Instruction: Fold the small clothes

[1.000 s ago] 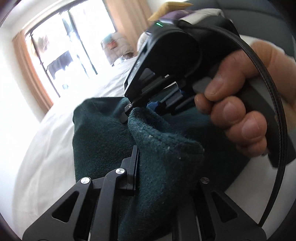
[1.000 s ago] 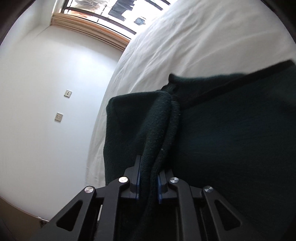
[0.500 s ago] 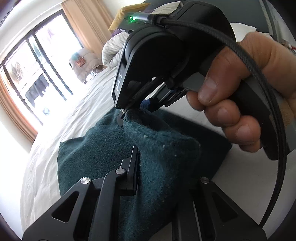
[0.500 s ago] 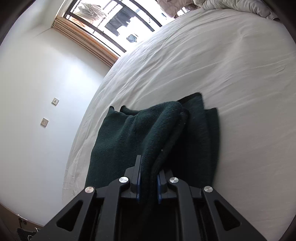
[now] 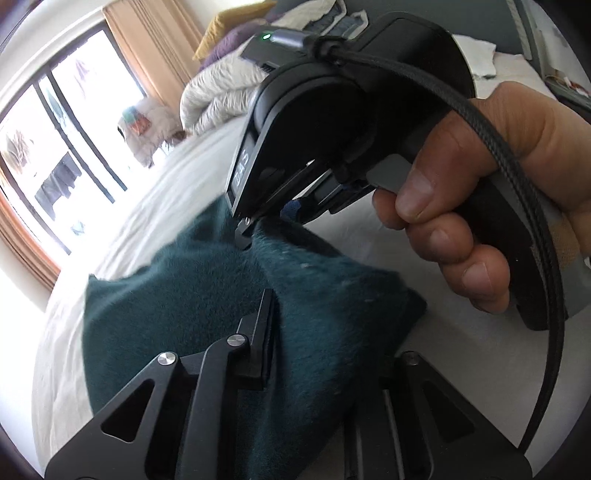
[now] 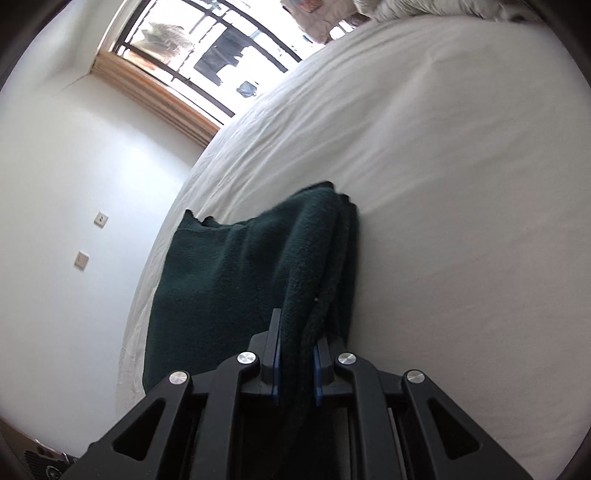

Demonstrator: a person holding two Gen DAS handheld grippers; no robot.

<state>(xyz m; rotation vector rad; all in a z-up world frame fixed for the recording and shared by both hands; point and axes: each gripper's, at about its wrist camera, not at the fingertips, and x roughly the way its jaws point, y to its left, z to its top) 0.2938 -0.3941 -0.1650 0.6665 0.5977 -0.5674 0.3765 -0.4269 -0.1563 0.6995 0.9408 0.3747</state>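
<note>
A dark green fleece garment [image 5: 177,295] lies partly folded on the white bed sheet [image 5: 461,354]. My left gripper [image 5: 306,325] has a bunched edge of it between its fingers; the jaws are opening and the right finger is hidden under the cloth. Just beyond, the right gripper [image 5: 255,225], held by a hand [image 5: 480,177], pinches the same raised edge. In the right wrist view the right gripper [image 6: 295,354] is shut on a thick fold of the garment [image 6: 229,280], which drapes down to the sheet [image 6: 443,184].
A crumpled white duvet [image 5: 221,96] and coloured pillows [image 5: 229,33] sit at the far end of the bed. A window with tan curtains [image 5: 147,55] is at the back. The bed's edge and a white wall with sockets [image 6: 100,218] lie left.
Both grippers have carried the raised edge across the bed. In the right wrist view the garment has shrunk from filling the right side to a narrower folded stack on the left.
</note>
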